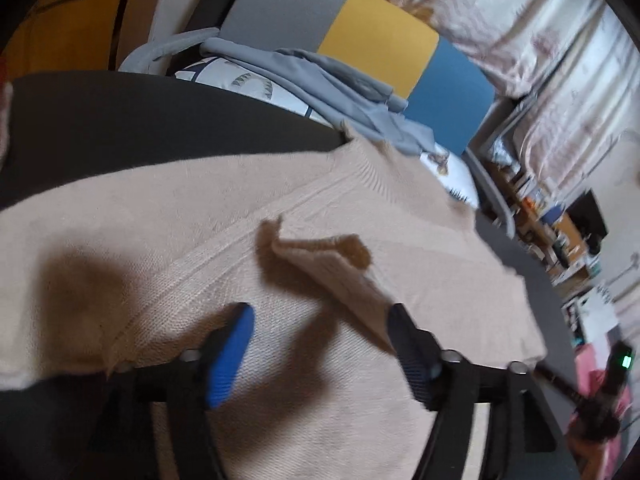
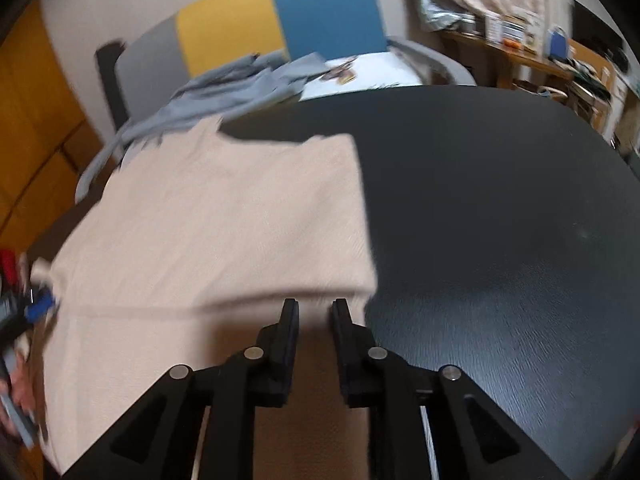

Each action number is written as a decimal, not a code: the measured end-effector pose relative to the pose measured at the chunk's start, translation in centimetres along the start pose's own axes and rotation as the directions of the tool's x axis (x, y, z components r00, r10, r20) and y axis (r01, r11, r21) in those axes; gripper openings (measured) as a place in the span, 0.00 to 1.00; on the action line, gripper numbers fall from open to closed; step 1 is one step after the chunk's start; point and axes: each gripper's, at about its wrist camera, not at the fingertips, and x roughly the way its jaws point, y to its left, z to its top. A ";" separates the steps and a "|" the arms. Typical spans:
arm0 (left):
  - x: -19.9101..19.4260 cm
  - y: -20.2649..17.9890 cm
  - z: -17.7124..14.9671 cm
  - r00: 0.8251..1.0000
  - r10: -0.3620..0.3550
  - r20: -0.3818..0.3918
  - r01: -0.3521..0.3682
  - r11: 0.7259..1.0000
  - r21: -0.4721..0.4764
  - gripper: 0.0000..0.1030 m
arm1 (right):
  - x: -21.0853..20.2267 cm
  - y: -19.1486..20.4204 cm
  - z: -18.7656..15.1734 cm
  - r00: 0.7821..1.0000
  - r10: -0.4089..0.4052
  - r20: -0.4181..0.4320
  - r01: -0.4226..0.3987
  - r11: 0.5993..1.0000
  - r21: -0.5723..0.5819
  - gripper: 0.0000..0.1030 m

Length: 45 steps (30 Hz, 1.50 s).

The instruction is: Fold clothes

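Left claw (image 1: 320, 316) wide apart, empty, over beige sweater (image 1: 192, 216) | right claw (image 2: 314, 312) slightly parted, nothing gripped | smooth sleeve flat before next fold.

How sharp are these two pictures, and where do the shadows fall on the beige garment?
Left wrist view: fairly sharp knit on the beige garment, with dark shadows left of the left gripper and beside the raised cuff; edges bend strongly. Right wrist view: motion blur smears the garment and the black table; only the right gripper is crisp.
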 end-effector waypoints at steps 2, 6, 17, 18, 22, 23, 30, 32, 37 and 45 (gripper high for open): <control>-0.4 0.4 0.4 0.999 -0.033 0.009 0.034 0.999 -0.040 0.72 | -1.4 0.4 -0.1 1.000 0.016 0.027 -0.016 1.000 -0.027 0.16; -0.2 0.9 1.1 1.000 -0.026 0.012 0.027 0.995 -0.099 0.75 | -2.1 0.5 2.0 0.995 0.019 0.098 -0.015 0.999 -0.042 0.16; 4.5 -2.6 2.3 0.976 0.219 -0.010 -0.213 0.957 0.196 0.18 | 7.6 0.6 5.5 0.992 -0.118 0.037 0.121 0.988 -0.091 0.16; 4.4 -2.1 2.2 0.974 0.228 0.001 -0.224 0.954 0.199 0.21 | 7.6 0.5 5.2 0.991 -0.122 0.054 0.127 0.988 -0.092 0.16; 1.9 0.4 1.9 0.967 0.254 0.035 -0.256 0.953 0.162 0.21 | 7.5 0.3 5.0 0.990 -0.125 0.069 0.131 0.987 -0.091 0.16; 0.8 1.2 1.7 0.964 0.262 0.049 -0.266 0.953 0.144 0.25 | 7.5 0.3 5.0 0.990 -0.125 0.069 0.132 0.987 -0.096 0.17; -10.6 10.5 -0.6 0.897 0.392 0.205 -0.390 0.919 -0.050 0.68 | 4.3 7.5 4.9 0.953 -0.272 0.134 0.295 0.934 -0.203 0.24; -13.5 13.7 -1.2 0.866 0.453 0.211 -0.430 0.891 -0.148 0.73 | 2.5 11.8 4.2 0.981 -0.138 0.134 0.169 0.952 -0.256 0.24; -19.9 22.0 -3.4 0.774 0.620 0.126 -0.494 0.716 -0.493 0.82 | 3.7 18.8 0.8 0.991 -0.087 0.097 0.118 0.913 -0.391 0.24; -26.7 32.6 -9.5 0.645 0.763 -0.046 -0.380 0.267 -0.886 0.82 | 4.4 18.3 1.0 0.992 -0.072 0.100 0.103 0.929 -0.356 0.25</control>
